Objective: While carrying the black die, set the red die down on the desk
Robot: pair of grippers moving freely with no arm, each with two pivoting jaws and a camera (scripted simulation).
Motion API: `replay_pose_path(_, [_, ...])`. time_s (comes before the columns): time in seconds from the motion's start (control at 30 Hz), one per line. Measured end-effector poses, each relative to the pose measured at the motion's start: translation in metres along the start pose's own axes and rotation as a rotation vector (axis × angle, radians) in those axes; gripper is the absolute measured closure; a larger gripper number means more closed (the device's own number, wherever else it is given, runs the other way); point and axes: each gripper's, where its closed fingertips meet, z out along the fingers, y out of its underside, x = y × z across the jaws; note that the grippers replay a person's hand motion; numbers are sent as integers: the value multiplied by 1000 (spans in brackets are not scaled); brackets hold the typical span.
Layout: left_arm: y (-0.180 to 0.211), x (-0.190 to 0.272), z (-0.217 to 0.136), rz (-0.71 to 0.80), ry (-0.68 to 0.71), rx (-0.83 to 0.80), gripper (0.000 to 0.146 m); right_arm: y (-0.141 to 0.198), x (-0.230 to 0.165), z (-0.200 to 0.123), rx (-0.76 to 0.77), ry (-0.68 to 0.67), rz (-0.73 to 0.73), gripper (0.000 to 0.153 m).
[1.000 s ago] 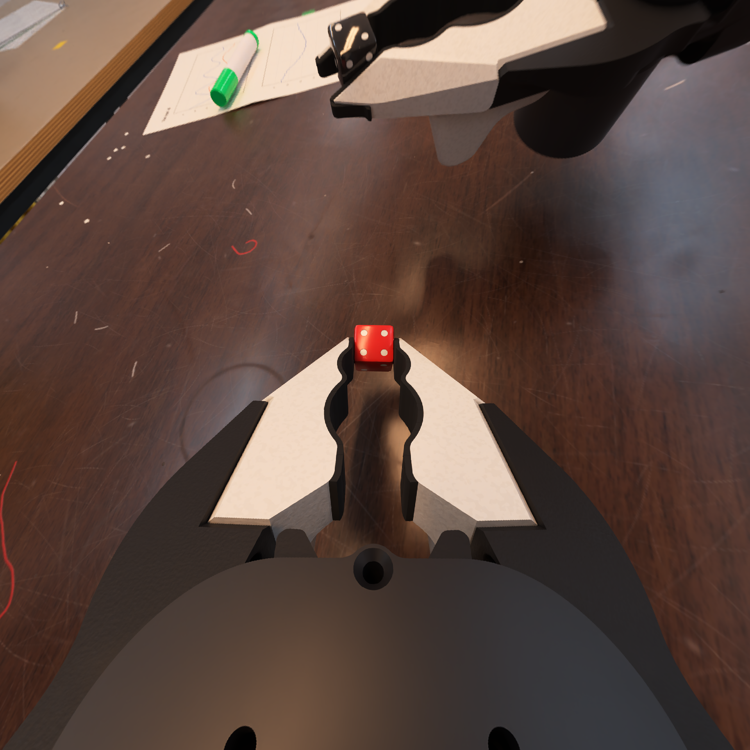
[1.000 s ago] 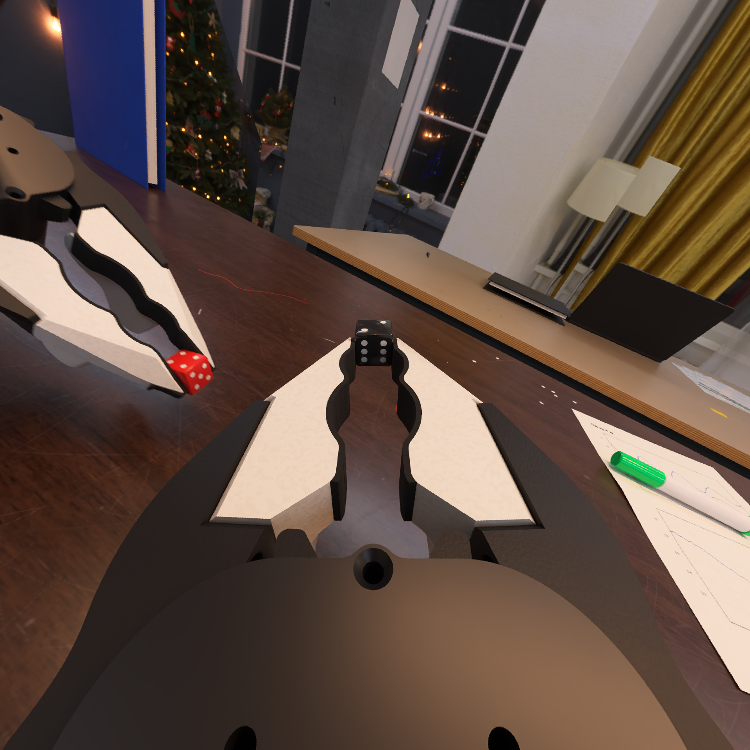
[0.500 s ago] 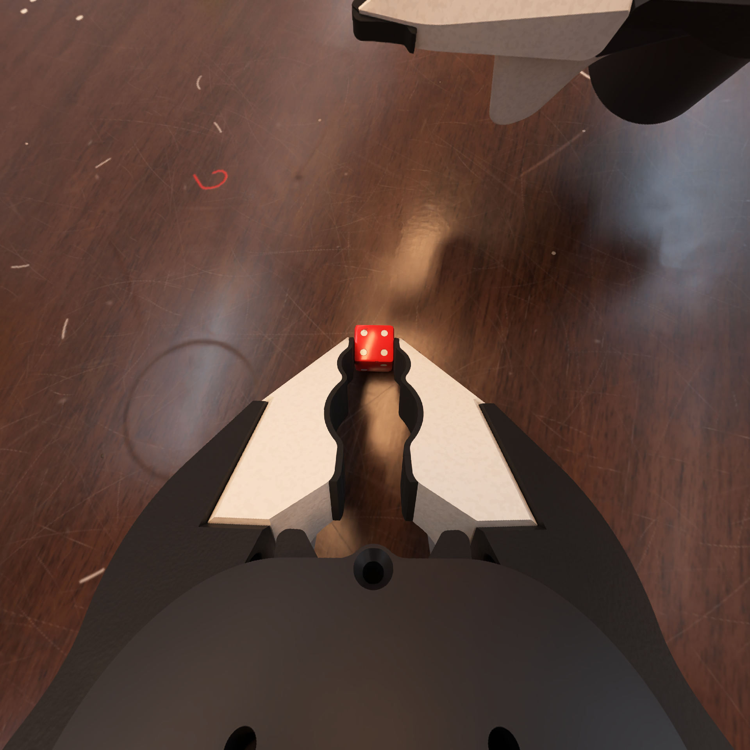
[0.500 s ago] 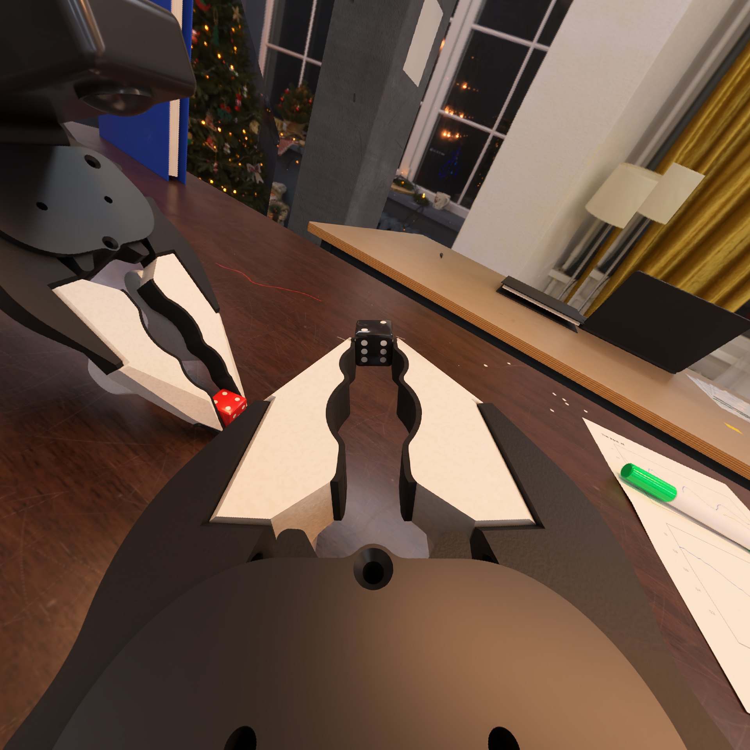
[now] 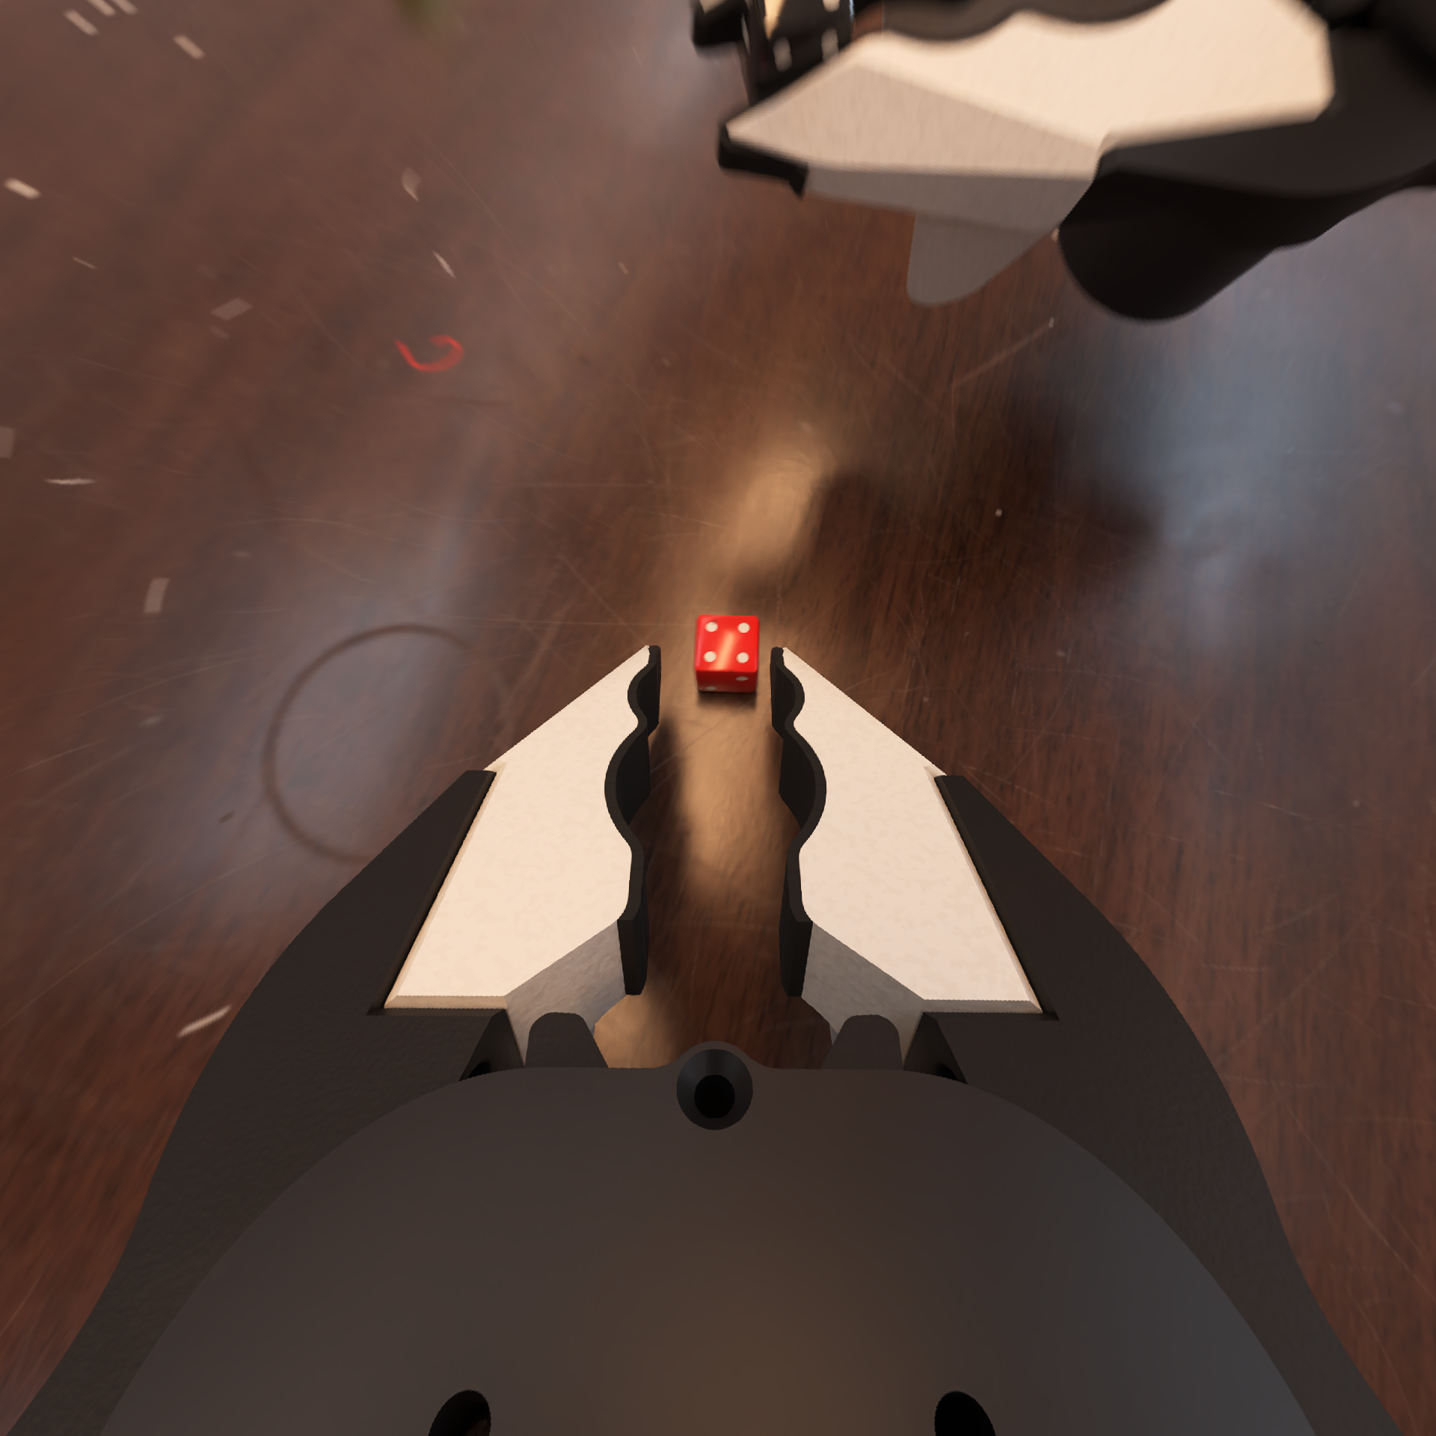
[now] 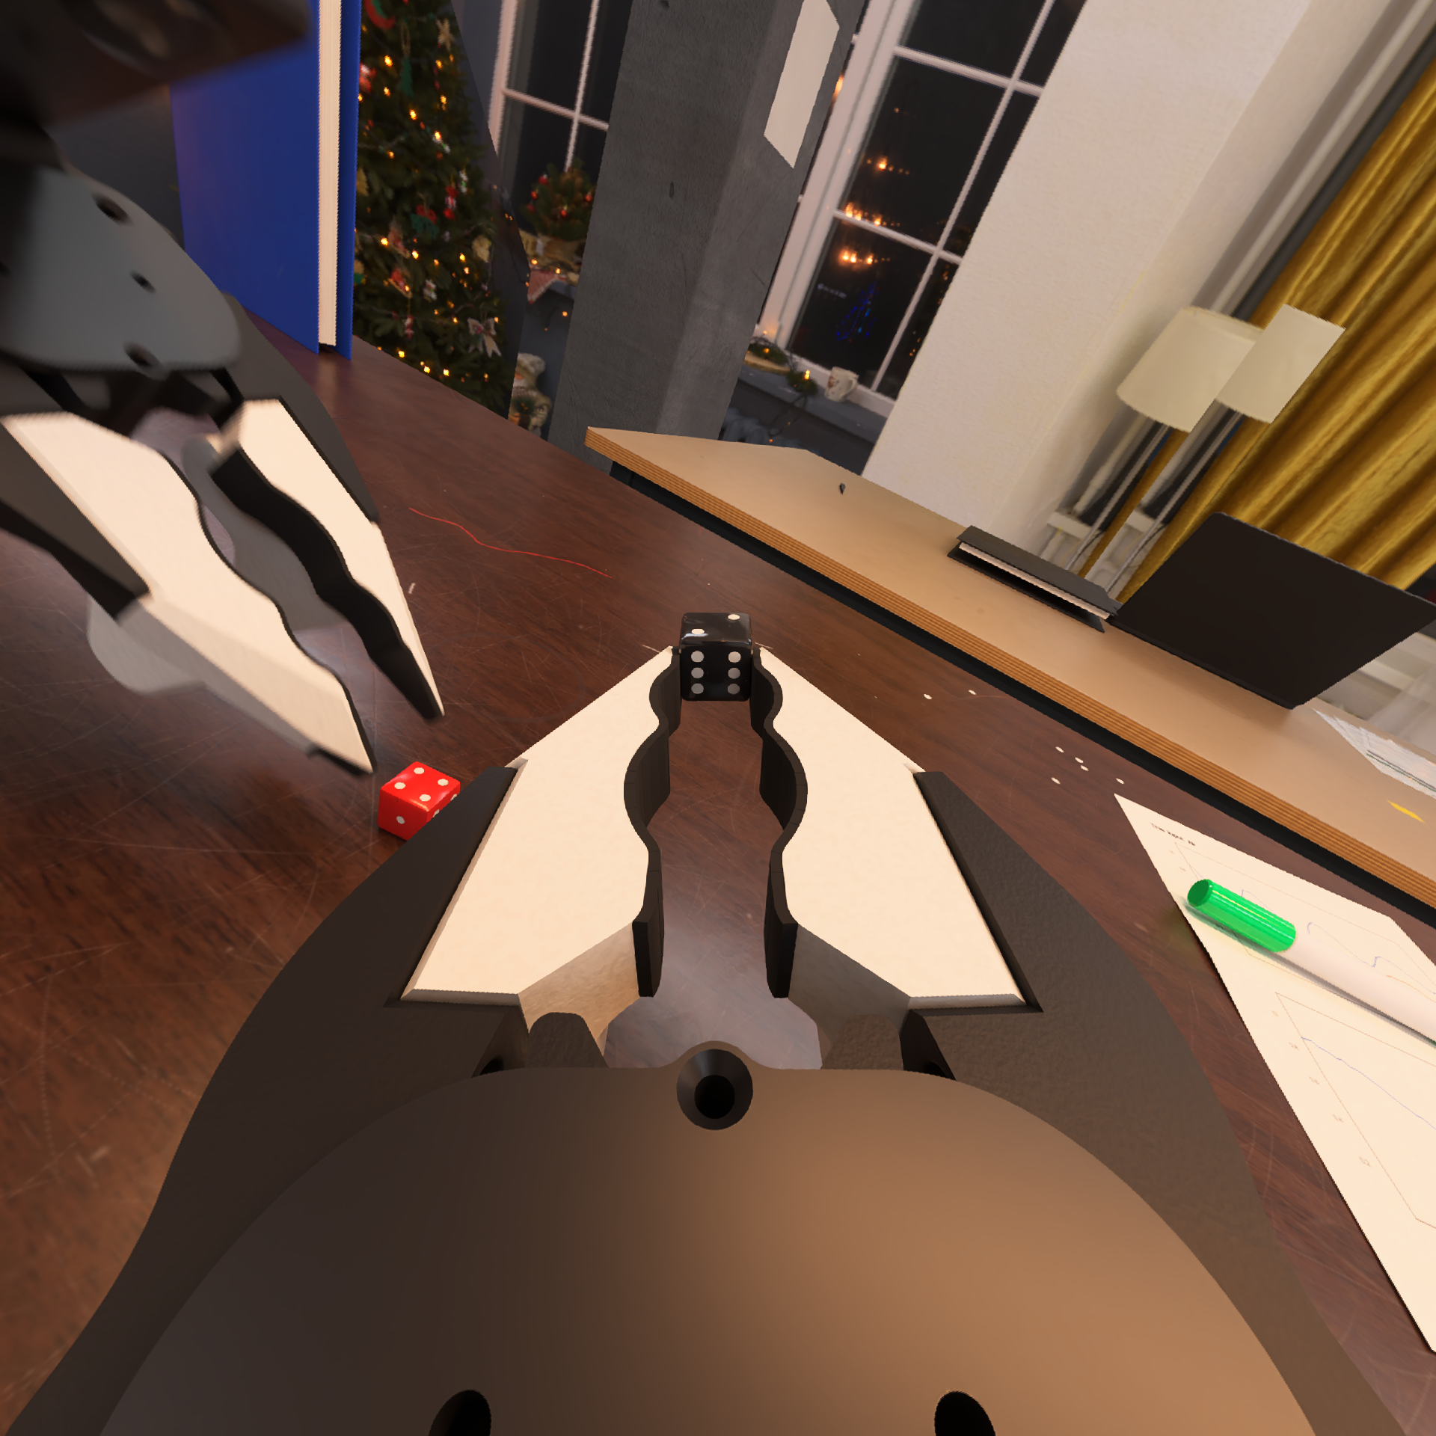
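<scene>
The red die [image 5: 726, 651] rests on the dark wooden desk [image 5: 311, 466], just past the tips of my left gripper [image 5: 715, 660], which is open and clear of it on both sides. In the right wrist view the red die [image 6: 417, 798] lies on the desk below the raised left gripper [image 6: 404, 730]. My right gripper [image 6: 715, 660] is shut on the black die [image 6: 715, 657] and holds it above the desk. The right gripper [image 5: 777, 101] also shows at the top of the left wrist view, where the black die is blurred.
A sheet of paper [image 6: 1321, 1049] with a green-capped marker [image 6: 1243, 917] lies to the right. A lighter table [image 6: 894, 536] with a black laptop [image 6: 1274, 614] stands beyond the desk's far edge. A blue board [image 6: 256, 179] stands at the far left.
My left gripper lowered the red die to the desk, opened and let it go, then lifted. The right gripper kept hold of the black die.
</scene>
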Motion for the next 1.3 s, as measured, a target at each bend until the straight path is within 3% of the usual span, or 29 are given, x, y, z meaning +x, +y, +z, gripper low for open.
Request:
replay_pose_path(0.2, [-8, -37, -81, 18, -227, 259, 113, -1, -1, 1, 2, -3, -4, 136])
replay_pose_path(0.47, [31, -101, -187, 91, -663, 500, 111, 0, -3, 2, -6, -6, -12, 136])
replay_pose_path(0.67, [48, -114, -204, 156, -774, 630, 113, 3, -2, 4, -24, 0, -23, 136])
replay_pose_path(0.93, [58, -125, -213, 27, -736, 707, 115, 6, -2, 6, -36, -3, -22, 136])
replay_pose_path(1.3, [57, -122, -209, 63, -746, 695, 116, 7, -3, 7, -43, -10, -25, 136])
